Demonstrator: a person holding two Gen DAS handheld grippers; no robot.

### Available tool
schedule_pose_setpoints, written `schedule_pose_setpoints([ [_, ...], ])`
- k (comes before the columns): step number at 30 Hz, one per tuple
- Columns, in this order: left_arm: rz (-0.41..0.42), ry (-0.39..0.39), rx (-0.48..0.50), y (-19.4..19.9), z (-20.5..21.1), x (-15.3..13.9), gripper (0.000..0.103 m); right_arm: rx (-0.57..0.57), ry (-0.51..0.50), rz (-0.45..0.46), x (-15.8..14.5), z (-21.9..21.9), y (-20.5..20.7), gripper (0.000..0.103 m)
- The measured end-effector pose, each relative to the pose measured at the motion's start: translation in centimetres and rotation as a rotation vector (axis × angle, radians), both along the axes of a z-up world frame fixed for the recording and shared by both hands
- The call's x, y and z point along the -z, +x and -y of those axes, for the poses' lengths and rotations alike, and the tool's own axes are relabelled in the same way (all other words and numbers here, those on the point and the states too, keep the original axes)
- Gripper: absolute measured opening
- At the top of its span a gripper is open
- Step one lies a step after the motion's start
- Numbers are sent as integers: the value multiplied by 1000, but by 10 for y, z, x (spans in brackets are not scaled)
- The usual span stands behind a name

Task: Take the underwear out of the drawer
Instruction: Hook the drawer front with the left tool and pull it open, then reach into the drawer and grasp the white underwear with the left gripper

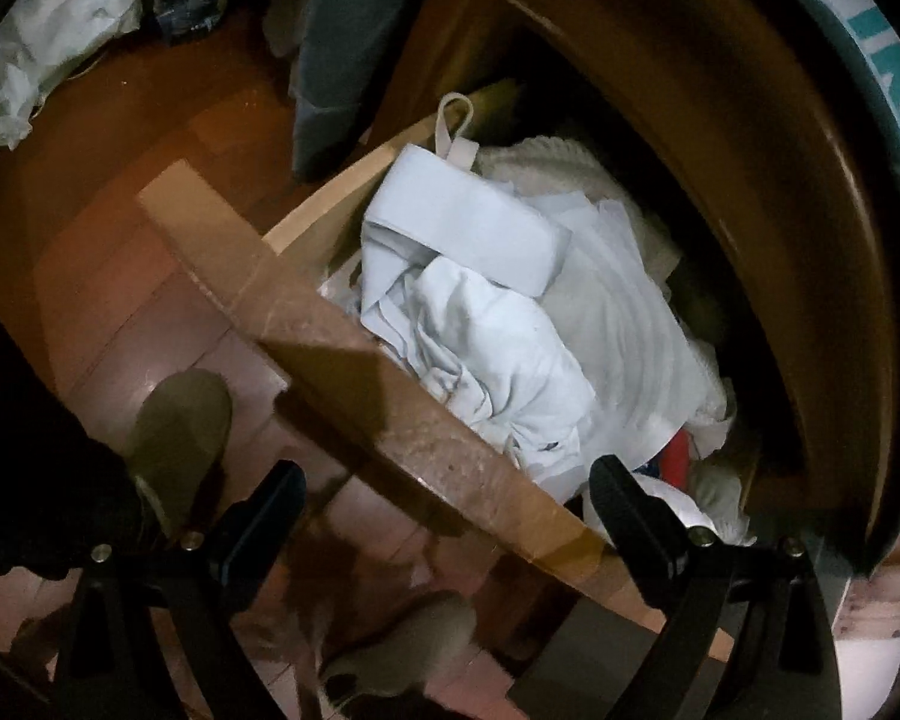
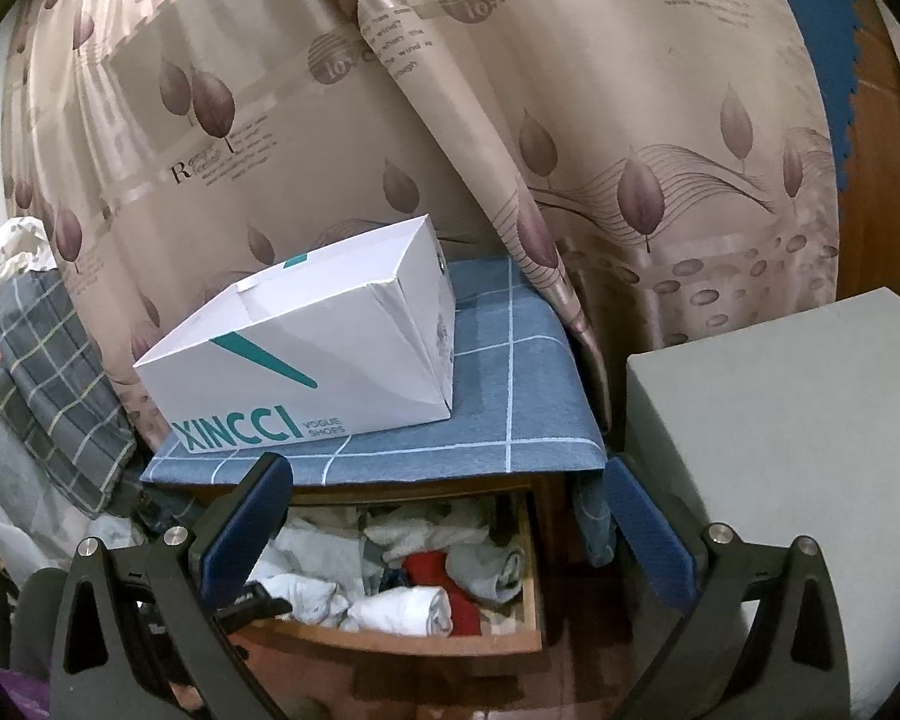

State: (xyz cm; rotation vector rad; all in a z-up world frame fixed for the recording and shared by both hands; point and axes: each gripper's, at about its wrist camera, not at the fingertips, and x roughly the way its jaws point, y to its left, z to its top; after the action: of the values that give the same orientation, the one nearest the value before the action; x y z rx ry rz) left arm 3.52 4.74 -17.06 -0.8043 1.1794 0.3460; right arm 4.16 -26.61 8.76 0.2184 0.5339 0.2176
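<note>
Both tools agape; underwear (image 1: pixel 480 324) in drawer (image 1: pixel 354 384) ahead, untouched.

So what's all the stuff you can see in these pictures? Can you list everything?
drawer: one, brown wood, pulled open under the cabinet top
clothes: a heap, mostly white with some red, inside the drawer
shoe box: one, white with teal lettering, on the checked cloth
checked cloth: one, blue, covering the cabinet top
curtain: one, beige with leaf print, behind the cabinet
slippers: two, greyish, on the floor
left gripper: black, open, over the drawer front
right gripper: blue pads, open, facing the drawer
</note>
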Motion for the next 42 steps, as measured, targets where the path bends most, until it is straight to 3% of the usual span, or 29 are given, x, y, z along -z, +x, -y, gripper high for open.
schedule_pose_setpoints([
  [13,-41,-15,76,-8,-15,-11,99,1,6,0,1,1,0,103],
  [18,33,70,141,-16,-7,-19,99,3,10,-1,1,2,0,103],
  [23,103,232,249,-28,9,-42,97,4,11,0,1,3,0,103],
  [25,129,293,333,-35,16,-60,97,3,14,-1,1,4,0,103],
  [31,258,336,573,-38,26,-122,98,4,28,3,1,7,0,103],
  [34,324,365,792,-18,51,-143,98,3,30,4,1,8,0,103],
  [40,253,558,1204,22,107,-113,98,6,34,5,1,9,-1,103],
  [42,234,558,1330,33,114,-97,98,10,44,3,1,12,-1,103],
])
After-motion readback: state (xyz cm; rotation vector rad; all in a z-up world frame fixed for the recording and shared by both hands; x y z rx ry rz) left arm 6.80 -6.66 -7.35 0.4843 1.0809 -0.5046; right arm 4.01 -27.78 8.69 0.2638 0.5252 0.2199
